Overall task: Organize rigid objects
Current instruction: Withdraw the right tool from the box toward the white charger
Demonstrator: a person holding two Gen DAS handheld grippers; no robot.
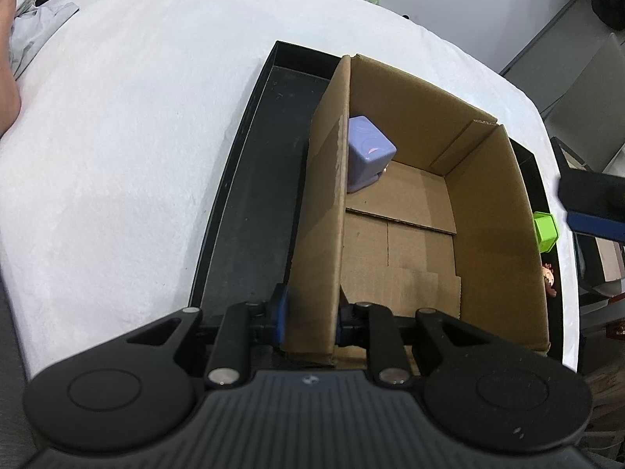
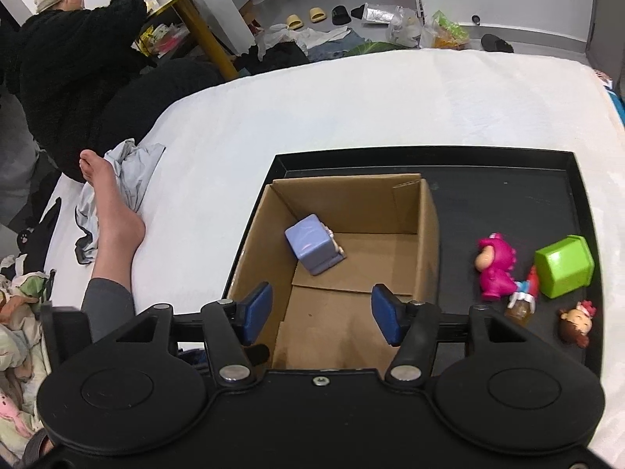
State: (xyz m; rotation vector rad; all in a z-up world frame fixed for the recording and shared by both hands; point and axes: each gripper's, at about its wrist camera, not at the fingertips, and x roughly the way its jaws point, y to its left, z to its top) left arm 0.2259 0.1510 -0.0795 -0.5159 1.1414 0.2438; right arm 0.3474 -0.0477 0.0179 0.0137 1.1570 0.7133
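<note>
The room was bright, with soft light from above. The white cover (image 1: pixel 117 148) looked almost too bright, with no hard shine. Both my views bent round at the edges, so the straight side of the black tray (image 1: pixel 234 179) curved. A soft dark shadow lay on the floor of the cardboard box (image 2: pixel 332 328), near my right gripper (image 2: pixel 319 312). My other gripper, at the right edge of the left view, looked smeared and fuzzy. Far things were small but fairly sharp. The corners were dark.
</note>
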